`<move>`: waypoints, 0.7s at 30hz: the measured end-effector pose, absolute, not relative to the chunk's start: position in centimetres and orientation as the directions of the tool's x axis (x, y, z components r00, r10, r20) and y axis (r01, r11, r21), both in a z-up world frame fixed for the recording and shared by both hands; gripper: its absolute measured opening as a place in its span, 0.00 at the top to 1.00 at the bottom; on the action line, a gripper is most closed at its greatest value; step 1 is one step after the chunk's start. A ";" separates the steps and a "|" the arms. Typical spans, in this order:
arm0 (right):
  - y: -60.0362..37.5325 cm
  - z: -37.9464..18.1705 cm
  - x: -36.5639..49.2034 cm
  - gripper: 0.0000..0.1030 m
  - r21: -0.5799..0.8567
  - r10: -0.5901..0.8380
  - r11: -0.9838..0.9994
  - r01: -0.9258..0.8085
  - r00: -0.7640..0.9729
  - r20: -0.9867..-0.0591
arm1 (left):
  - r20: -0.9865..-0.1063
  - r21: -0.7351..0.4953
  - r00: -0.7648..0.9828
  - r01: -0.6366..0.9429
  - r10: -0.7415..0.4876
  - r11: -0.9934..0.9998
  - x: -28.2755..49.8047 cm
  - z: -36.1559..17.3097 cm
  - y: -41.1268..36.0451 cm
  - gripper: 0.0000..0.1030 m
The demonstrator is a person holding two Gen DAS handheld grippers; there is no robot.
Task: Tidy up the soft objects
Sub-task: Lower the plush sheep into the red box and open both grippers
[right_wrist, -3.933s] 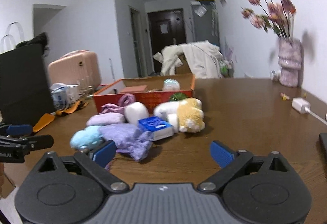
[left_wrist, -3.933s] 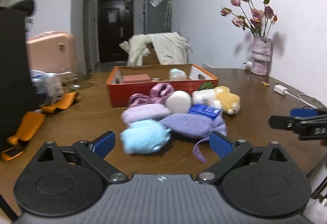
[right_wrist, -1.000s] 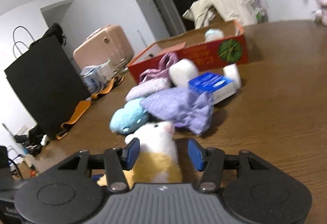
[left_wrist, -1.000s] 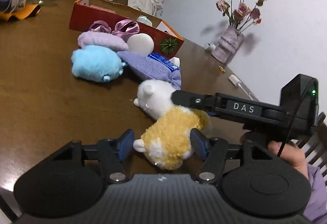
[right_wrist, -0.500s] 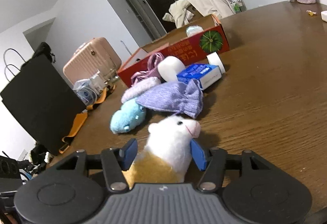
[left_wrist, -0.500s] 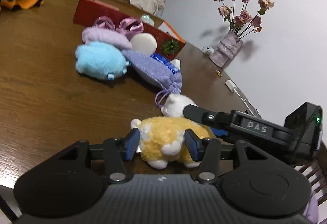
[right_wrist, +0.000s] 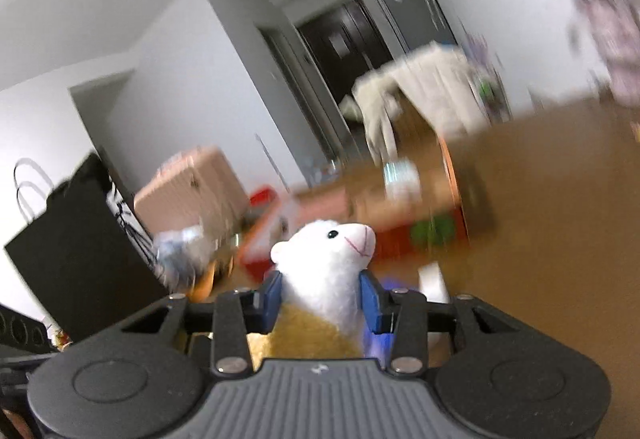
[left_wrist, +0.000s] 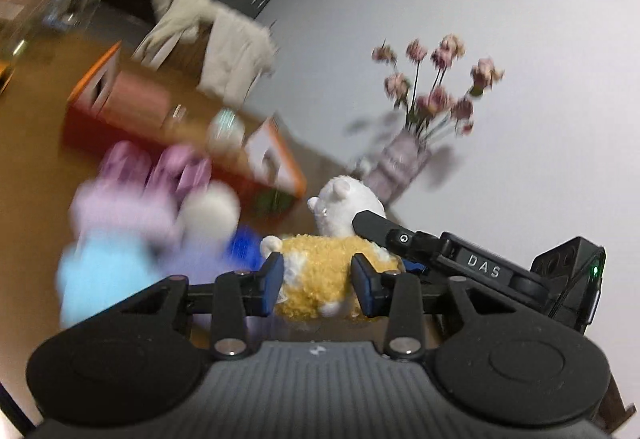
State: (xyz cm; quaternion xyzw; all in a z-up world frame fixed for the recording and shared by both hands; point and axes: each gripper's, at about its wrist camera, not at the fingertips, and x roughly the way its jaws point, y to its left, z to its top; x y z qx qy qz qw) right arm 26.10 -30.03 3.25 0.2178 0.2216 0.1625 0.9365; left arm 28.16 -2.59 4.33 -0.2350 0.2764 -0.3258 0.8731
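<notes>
- Blurred behind your grippers, the wooden bench (right_wrist: 560, 199) carries an orange-red box (left_wrist: 92, 119) and a heap of soft things, among them a blue plush (left_wrist: 96, 279).
- Your left gripper (left_wrist: 318, 281) has its jaws pinching the yellow body of the plush toy (left_wrist: 320, 271).
- Your right gripper (right_wrist: 322, 301) pinches the same toy at its white neck, likely so it hangs level between both grips.
- It appears raised above the bench, presumably bound for the box.
</notes>
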 end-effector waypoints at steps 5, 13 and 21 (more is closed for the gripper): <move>-31.8 5.0 38.0 0.61 0.437 0.370 0.879 -0.190 0.851 -0.374 | -0.352 -0.557 0.639 0.444 -0.684 0.702 39.3 6.3 -5.6 0.64; -32.3 -0.2 50.8 0.72 0.502 0.407 0.856 -0.121 0.756 -0.512 | -0.465 -0.565 0.582 0.386 -0.667 0.729 50.8 2.9 -9.1 0.73; -31.4 -2.0 51.5 0.88 0.328 0.267 0.941 -0.080 0.771 -0.579 | -0.512 -0.505 0.595 0.375 -0.620 0.777 51.9 1.3 -9.2 0.58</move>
